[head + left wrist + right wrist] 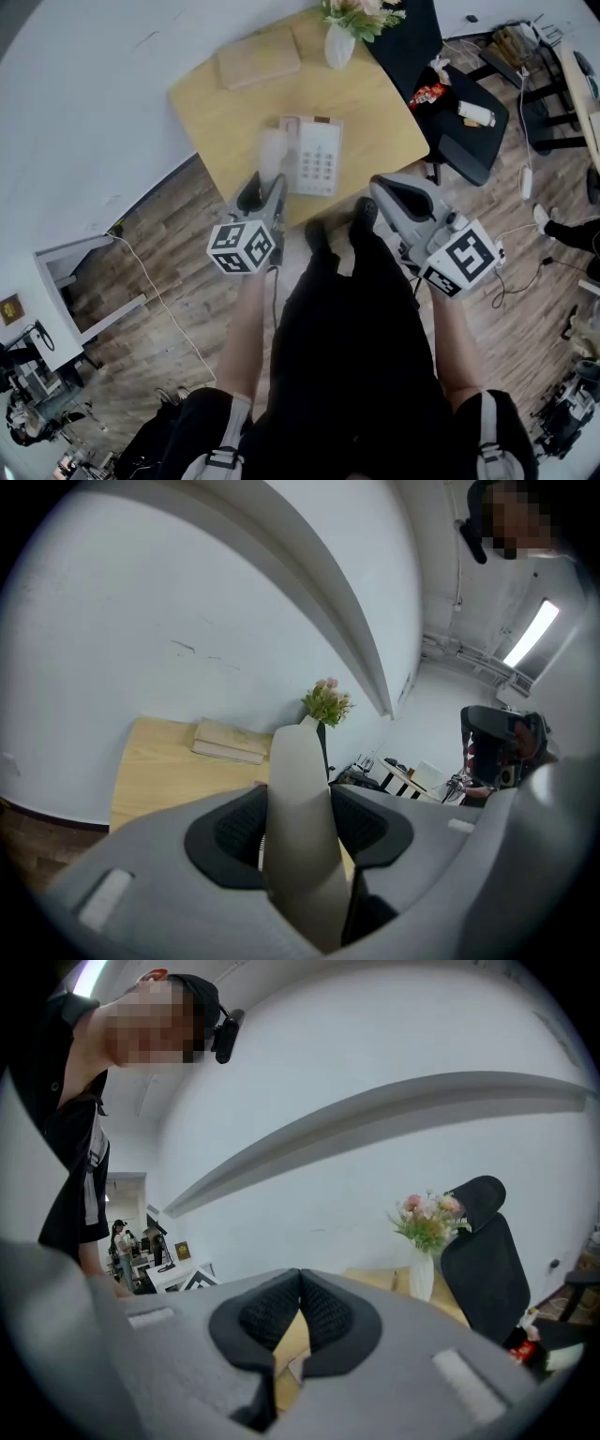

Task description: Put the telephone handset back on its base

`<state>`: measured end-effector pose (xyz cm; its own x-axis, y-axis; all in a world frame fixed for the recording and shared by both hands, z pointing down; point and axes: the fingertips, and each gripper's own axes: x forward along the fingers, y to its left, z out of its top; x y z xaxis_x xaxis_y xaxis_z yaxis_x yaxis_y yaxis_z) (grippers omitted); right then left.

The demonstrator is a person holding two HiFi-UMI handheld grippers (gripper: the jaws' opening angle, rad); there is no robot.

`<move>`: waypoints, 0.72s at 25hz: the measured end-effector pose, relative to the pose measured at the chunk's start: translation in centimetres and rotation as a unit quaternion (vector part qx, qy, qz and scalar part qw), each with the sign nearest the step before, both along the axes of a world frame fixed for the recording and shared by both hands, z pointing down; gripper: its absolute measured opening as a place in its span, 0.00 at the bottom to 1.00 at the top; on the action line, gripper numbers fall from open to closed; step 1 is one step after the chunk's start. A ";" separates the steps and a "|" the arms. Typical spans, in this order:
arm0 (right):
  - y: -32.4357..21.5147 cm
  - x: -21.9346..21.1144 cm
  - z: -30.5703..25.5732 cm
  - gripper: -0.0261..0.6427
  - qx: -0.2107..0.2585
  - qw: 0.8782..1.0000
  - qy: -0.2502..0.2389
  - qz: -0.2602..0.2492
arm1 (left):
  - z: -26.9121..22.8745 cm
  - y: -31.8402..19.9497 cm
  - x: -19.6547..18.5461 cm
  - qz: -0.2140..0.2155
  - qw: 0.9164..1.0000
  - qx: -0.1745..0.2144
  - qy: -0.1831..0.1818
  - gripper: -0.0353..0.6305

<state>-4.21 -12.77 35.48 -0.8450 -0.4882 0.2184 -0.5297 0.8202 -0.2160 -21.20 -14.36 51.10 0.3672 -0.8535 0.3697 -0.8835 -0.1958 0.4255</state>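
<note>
The white telephone base [313,155] with its keypad lies near the front edge of the wooden table [234,112]. My left gripper [265,192] is shut on the white handset [271,155], which stands upright and blurred just left of the base. In the left gripper view the handset [300,817] fills the gap between the dark pads [230,832]. My right gripper [386,190] hangs beyond the table's front corner, above the floor, shut with nothing in it; its pads [323,1316] meet at the top.
A tan book [258,58] lies at the table's far side and a white vase of flowers [342,33] stands at the back right corner. A black office chair [450,103] holding small items is right of the table. The person's dark-clad legs are below.
</note>
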 end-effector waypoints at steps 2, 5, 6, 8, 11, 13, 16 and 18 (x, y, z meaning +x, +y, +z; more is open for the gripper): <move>-0.5 0.1 0.5 0.04 -0.005 1.000 0.003 0.002 | 1.2 -0.8 0.2 0.002 1.000 -0.008 -0.006 0.38; -1.3 0.1 1.1 0.04 -0.011 1.000 0.008 0.005 | 2.7 -1.8 0.3 0.004 1.000 -0.021 -0.011 0.38; -1.5 0.1 1.2 0.04 -0.013 1.000 0.009 0.006 | 3.2 -2.1 0.3 0.006 1.000 -0.025 -0.014 0.38; -1.9 0.1 1.5 0.04 -0.017 1.000 0.010 0.008 | 4.0 -2.5 0.3 0.009 0.999 -0.032 -0.021 0.38; -2.4 -0.2 2.1 0.04 -0.023 1.000 0.011 0.010 | 4.9 -3.2 0.4 0.013 0.999 -0.040 -0.028 0.38; -2.7 -0.4 2.5 0.04 -0.027 1.000 0.012 0.010 | 5.6 -3.7 0.4 0.015 0.998 -0.045 -0.032 0.38; -3.0 -0.7 2.8 0.04 -0.031 0.999 0.011 0.012 | 6.9 -4.3 0.6 0.019 0.998 -0.051 -0.039 0.38; -3.1 -0.7 3.0 0.04 -0.034 0.999 0.012 0.014 | 7.9 -4.7 0.7 0.022 0.997 -0.059 -0.046 0.38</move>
